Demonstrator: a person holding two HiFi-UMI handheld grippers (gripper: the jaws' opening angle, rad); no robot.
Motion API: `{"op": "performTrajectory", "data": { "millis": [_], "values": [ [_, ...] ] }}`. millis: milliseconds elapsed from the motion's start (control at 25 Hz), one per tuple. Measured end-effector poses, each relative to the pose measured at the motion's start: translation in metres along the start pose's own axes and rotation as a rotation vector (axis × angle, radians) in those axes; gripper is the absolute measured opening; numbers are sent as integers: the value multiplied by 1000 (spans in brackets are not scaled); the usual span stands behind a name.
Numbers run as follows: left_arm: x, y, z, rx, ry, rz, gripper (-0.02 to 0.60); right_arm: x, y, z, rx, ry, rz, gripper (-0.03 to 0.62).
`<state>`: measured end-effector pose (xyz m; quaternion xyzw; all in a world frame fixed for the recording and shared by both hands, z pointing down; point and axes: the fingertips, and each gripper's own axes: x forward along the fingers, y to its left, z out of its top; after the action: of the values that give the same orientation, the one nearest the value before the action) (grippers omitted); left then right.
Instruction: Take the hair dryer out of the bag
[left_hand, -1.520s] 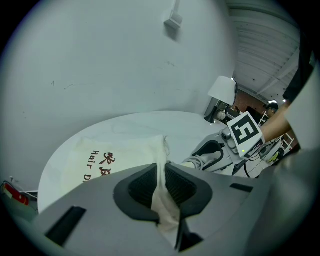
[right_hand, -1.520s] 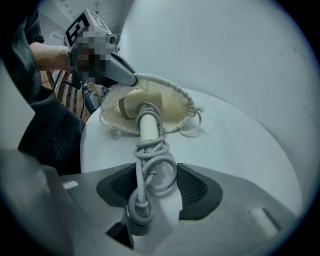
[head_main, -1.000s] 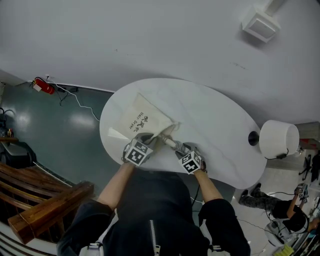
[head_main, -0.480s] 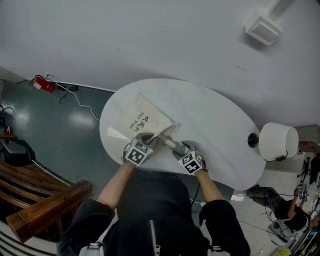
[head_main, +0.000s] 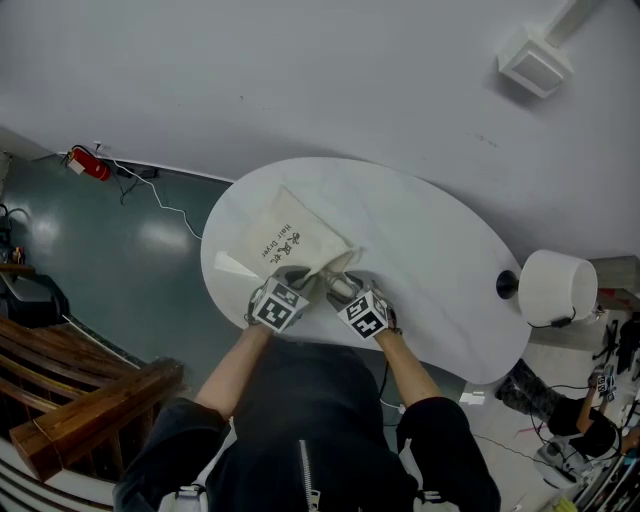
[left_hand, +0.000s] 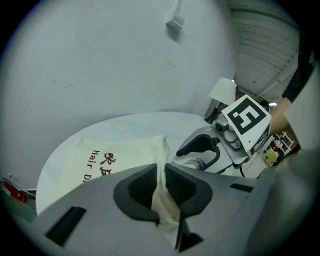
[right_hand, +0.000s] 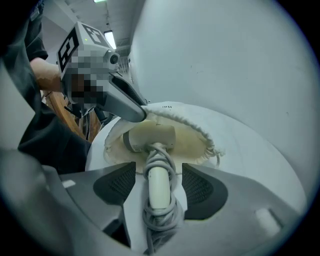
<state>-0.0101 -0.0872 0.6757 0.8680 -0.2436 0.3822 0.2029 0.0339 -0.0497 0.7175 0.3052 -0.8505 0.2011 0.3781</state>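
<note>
Cream woven-cloth drawstring bag (head_main: 288, 238) lies flat on the smooth white oval table (head_main: 440, 270), centre of the head view. My left gripper (left_hand: 161, 187) points steeply down, clamped tight on a fold of the bag's rim.

Cream plastic hair dryer (right_hand: 150, 136): its head sits inside the gaping bag mouth. The cord-wrapped handle lies between the ribbed pads of my right gripper (right_hand: 159, 182). Those jaws have just been opening and stand clear of it.

- White oval table (head_main: 450, 250) in front of a pale wall (head_main: 300, 70).
- Glossy dark teal floor (head_main: 110, 250) at left, reflecting light.
- Wooden bench (head_main: 90, 410) near left.
- White lamp shade (head_main: 558, 285) beside the table's right end.
</note>
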Motion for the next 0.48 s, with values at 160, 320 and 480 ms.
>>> {"op": "performTrajectory", "data": {
  "millis": [160, 320, 480],
  "values": [
    [1, 1, 0, 4, -12, 0, 52, 8, -1, 5, -10, 19, 1, 284],
    [0, 1, 0, 0, -11, 0, 52, 15, -2, 8, -12, 35, 1, 285],
    [1, 1, 1, -6, -6, -2, 52, 25, -1, 7, -18, 63, 7, 285]
  ]
}}
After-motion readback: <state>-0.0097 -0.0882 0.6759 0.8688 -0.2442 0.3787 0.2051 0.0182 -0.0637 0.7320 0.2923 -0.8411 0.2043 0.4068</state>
